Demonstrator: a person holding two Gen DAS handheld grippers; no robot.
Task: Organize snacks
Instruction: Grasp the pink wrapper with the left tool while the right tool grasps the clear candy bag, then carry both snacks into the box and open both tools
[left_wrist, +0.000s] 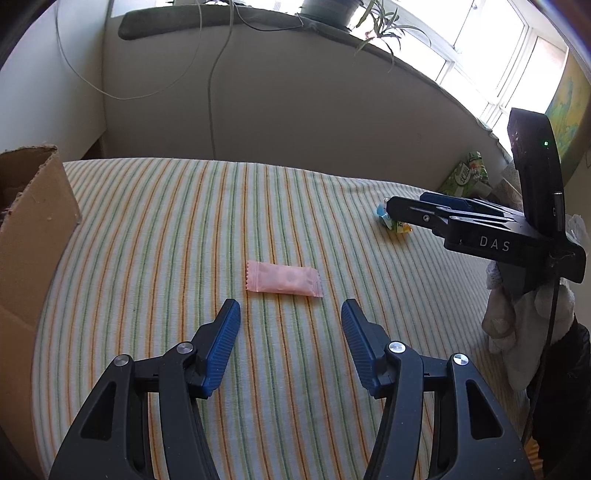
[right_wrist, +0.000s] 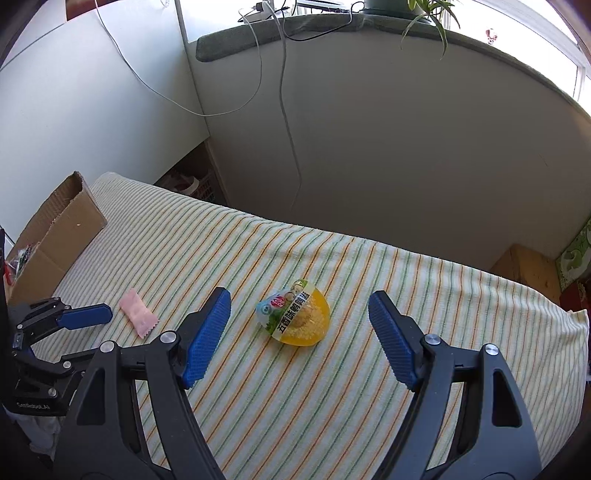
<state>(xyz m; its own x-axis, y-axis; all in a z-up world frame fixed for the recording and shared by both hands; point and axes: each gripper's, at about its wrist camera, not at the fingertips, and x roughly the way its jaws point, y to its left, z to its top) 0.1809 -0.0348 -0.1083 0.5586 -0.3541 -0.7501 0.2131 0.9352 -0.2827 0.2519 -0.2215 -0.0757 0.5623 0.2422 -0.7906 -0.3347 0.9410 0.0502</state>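
A pink snack packet (left_wrist: 283, 280) lies flat on the striped cloth, just ahead of my open, empty left gripper (left_wrist: 290, 310); it also shows in the right wrist view (right_wrist: 138, 317). A yellow snack pouch with a blue and green label (right_wrist: 293, 314) lies just ahead of my open, empty right gripper (right_wrist: 300, 300). In the left wrist view that pouch (left_wrist: 395, 223) is partly hidden behind the right gripper (left_wrist: 410, 205). The left gripper's blue finger (right_wrist: 86, 315) shows at the left of the right wrist view.
An open cardboard box (left_wrist: 33, 236) stands at the table's left edge, with some packets inside (right_wrist: 22, 258). A green carton (left_wrist: 466, 176) sits at the far right by the wall. Cables hang down the wall (right_wrist: 286, 110). Striped cloth (right_wrist: 332, 406) covers the table.
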